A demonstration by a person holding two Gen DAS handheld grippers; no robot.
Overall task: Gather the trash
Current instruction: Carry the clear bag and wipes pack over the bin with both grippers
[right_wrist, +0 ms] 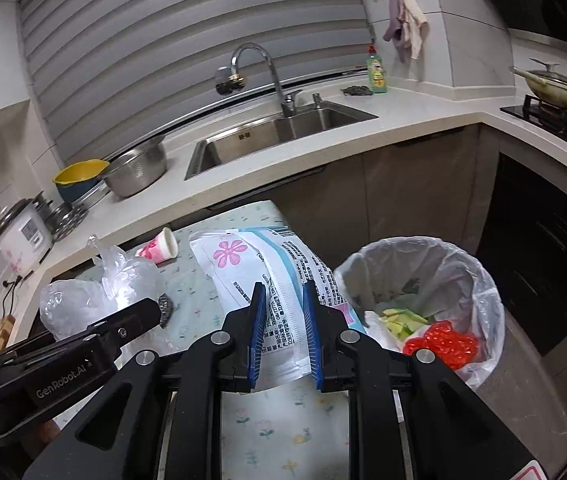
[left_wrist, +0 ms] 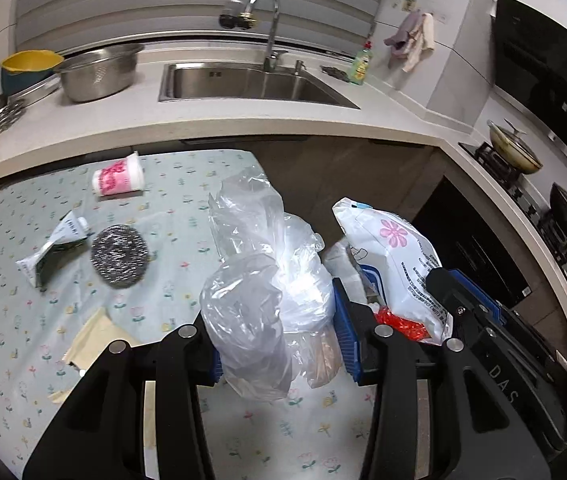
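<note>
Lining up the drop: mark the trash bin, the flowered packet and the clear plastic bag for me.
trash bin (right_wrist: 483, 280), right wrist view, liner at the rim.
flowered packet (right_wrist: 283, 276), right wrist view, printed middle.
clear plastic bag (left_wrist: 251, 300), left wrist view, crumpled middle.

The desk cloth (left_wrist: 187, 168) was pale mint, sprinkled with small flowers in pink, yellow and green. At the upper left of the frame a white cup (left_wrist: 118, 176) carried a pink print. The scourer (left_wrist: 119, 254) was silvery grey. The plastic bag (left_wrist: 267, 288) was clear. The white packet (right_wrist: 267, 276) showed a pink flower, blue stripes and dark lettering. The fingers (right_wrist: 257, 332) had blue pads on black.
</note>
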